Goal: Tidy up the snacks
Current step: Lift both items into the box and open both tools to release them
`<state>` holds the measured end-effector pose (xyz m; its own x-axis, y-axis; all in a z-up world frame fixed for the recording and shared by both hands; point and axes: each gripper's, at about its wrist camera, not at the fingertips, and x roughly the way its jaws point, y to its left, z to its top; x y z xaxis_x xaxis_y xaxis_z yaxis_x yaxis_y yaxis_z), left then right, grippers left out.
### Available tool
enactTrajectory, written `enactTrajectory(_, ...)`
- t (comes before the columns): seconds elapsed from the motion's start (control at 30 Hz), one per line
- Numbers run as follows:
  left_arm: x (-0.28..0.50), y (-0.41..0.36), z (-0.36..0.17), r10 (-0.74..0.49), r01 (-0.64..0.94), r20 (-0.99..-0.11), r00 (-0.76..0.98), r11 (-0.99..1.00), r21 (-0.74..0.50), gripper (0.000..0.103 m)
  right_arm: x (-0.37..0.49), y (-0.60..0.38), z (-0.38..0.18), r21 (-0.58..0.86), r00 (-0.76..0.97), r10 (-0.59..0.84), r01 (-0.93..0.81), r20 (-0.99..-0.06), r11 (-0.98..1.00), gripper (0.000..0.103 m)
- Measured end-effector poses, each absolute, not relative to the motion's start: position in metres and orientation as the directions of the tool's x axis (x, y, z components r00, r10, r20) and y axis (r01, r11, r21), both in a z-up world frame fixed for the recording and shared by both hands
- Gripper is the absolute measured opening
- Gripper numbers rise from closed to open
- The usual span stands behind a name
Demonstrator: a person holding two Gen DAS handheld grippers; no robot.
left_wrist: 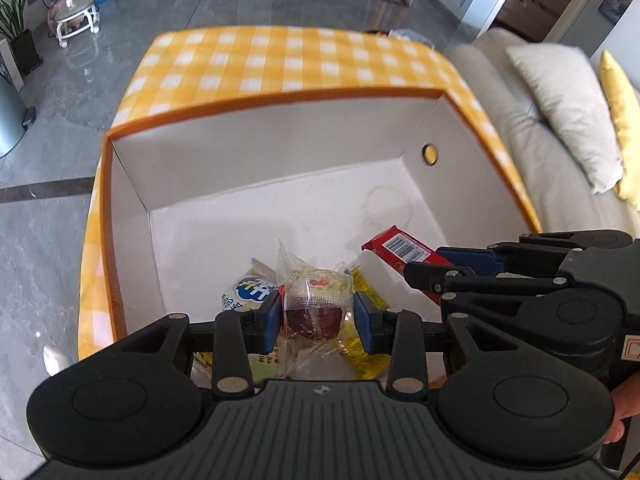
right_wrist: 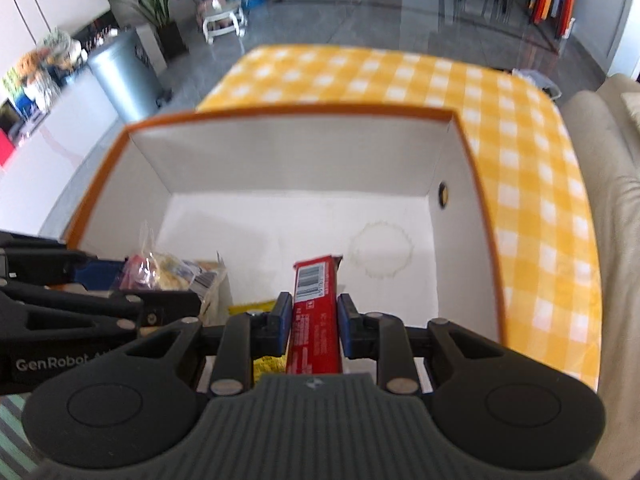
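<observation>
A white-lined box with an orange rim [left_wrist: 276,98] [right_wrist: 296,111] stands on the yellow checked table. My left gripper [left_wrist: 316,318] is shut on a clear-wrapped snack with a dark red filling [left_wrist: 314,300], held inside the box over its near corner. My right gripper [right_wrist: 314,324] is shut on a red snack bar with a barcode [right_wrist: 316,300], also held inside the box. The bar shows in the left wrist view [left_wrist: 400,246], the clear packet in the right wrist view [right_wrist: 160,270]. A blue-and-white packet [left_wrist: 248,292] and a yellow packet [left_wrist: 368,288] lie on the box floor beneath.
The yellow checked tablecloth [left_wrist: 280,60] [right_wrist: 520,160] extends beyond the box. A beige sofa with cushions [left_wrist: 560,112] is to the right. A grey bin [right_wrist: 120,76] and a white stool [left_wrist: 76,20] stand on the tiled floor at left.
</observation>
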<state>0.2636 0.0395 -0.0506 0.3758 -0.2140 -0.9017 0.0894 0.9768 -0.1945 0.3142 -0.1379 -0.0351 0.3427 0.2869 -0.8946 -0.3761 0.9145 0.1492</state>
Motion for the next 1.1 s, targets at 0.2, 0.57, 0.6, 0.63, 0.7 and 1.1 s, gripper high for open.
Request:
enactTrajectory(0.2, 0.275, 0.038, -0.056, -0.226, 0.083, -0.908, 0.352, 0.974, -0.21, 0.042, 0.324, -0.13, -0.057, 0.153, 0.266, 0.264, -0.375, -0.927, 0.914, 0.021)
enactTrajectory(0.57, 0.289, 0.037, -0.059, -0.258, 0.04, -0.891, 0.375, 0.964, -0.262, 0.043, 0.327, -0.131, -0.071, 0.147, 0.204, 0.234, -0.366, -0.951, 0.919, 0.021)
enactTrajectory(0.6, 0.29, 0.037, -0.059, -0.251, 0.04, -0.892, 0.377, 0.966, -0.255, 0.043, 0.326, -0.131, -0.071, 0.146, 0.204, 0.232, -0.367, -0.951, 0.919, 0.021)
enactTrajectory(0.63, 0.291, 0.036, -0.059, -0.245, 0.041, -0.894, 0.376, 0.968, -0.248, 0.044, 0.327, -0.13, -0.071, 0.144, 0.203, 0.231, -0.369, -0.952, 0.918, 0.021)
enactTrajectory(0.7, 0.291, 0.035, -0.058, -0.243, 0.045, -0.895, 0.373, 0.969, -0.245, 0.045, 0.327, -0.129, -0.071, 0.141, 0.203, 0.229, -0.373, -0.952, 0.917, 0.022)
enactTrajectory(1.1, 0.278, 0.034, -0.044, -0.214, 0.056, -0.899, 0.383, 0.977, -0.208, 0.056, 0.322, -0.129, -0.063, 0.119, 0.215, 0.213, -0.38, -0.953, 0.917, 0.028)
